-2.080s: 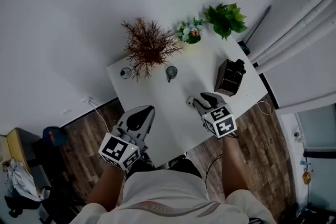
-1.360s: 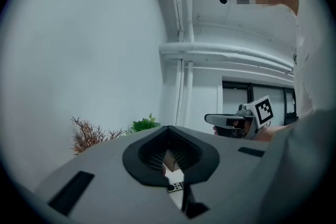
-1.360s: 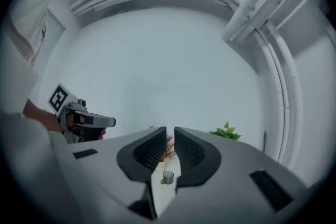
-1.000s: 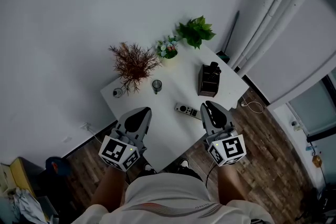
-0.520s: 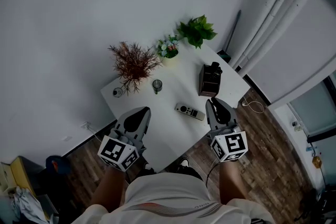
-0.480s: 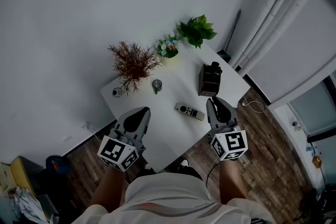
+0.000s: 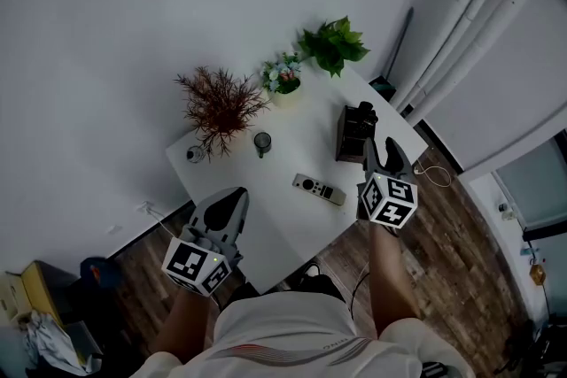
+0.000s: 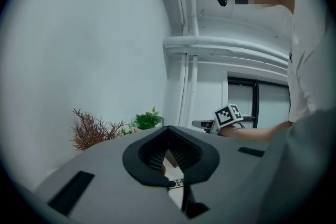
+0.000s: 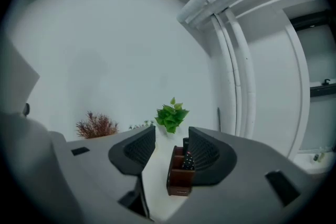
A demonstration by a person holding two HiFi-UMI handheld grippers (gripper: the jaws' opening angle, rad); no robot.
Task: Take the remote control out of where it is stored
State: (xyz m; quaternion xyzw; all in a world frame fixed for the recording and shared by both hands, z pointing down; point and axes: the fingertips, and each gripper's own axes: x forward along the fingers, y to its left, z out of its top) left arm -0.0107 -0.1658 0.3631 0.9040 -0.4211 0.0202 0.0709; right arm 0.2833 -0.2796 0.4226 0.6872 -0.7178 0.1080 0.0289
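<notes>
One tip: centre just-spread, empty jaws of right gripper [image 7: 379, 151] round dark remote [image 9: 187, 158] in holder [image 9: 178, 181] at table's [image 7: 279, 212] right edge; left gripper [image 7: 234, 197] closed.

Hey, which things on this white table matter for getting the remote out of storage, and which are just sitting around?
Job:
brown holder
black remote standing in it
white remote flat on the table
right tongs, jaws just opened, empty, facing the holder

Lying about:
dried reddish plant
small flower pot
leafy green plant
mug
left tongs, shut
</notes>
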